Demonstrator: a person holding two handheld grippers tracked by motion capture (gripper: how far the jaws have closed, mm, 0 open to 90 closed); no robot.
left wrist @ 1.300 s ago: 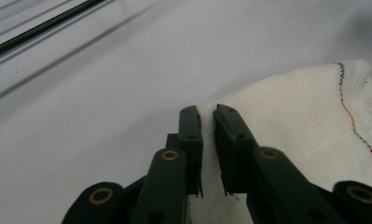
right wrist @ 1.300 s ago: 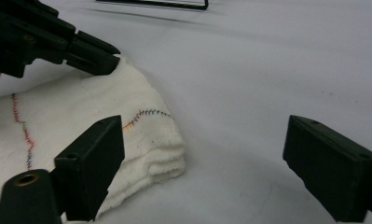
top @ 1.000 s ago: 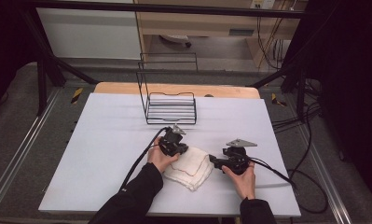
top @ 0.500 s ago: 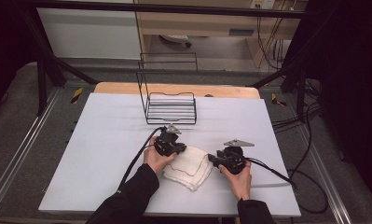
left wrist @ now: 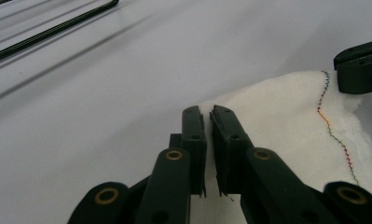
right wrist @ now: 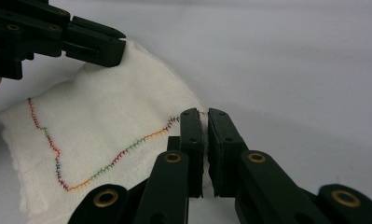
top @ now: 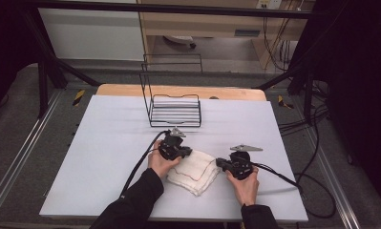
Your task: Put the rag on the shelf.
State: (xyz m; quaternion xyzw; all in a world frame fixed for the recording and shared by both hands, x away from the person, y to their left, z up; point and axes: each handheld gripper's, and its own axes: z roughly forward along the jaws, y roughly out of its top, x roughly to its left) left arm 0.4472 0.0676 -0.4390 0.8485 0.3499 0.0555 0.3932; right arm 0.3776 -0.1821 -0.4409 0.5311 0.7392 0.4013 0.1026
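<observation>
A folded white cloth (top: 194,171) with a line of coloured stitching lies on the white table (top: 107,143) near its front edge. My left gripper (top: 187,153) is at the cloth's far left corner and is shut on that edge; in the left gripper view (left wrist: 207,112) the cloth (left wrist: 277,112) is pinched between the jaws. My right gripper (top: 219,163) is at the cloth's right corner. Its jaws have just been closing and now pinch the stitched edge (right wrist: 204,114) of the cloth (right wrist: 104,121). The left gripper (right wrist: 99,46) shows at the far corner.
A black wire basket (top: 174,112) with a tall back frame stands on the far middle of the table. A wooden board (top: 178,90) edges the table behind it. Cables (top: 283,176) trail off to the right. Metal rails run along both sides.
My right gripper's jaws have closed on the cloth's right corner. The left gripper has stayed put, gripping the cloth.
</observation>
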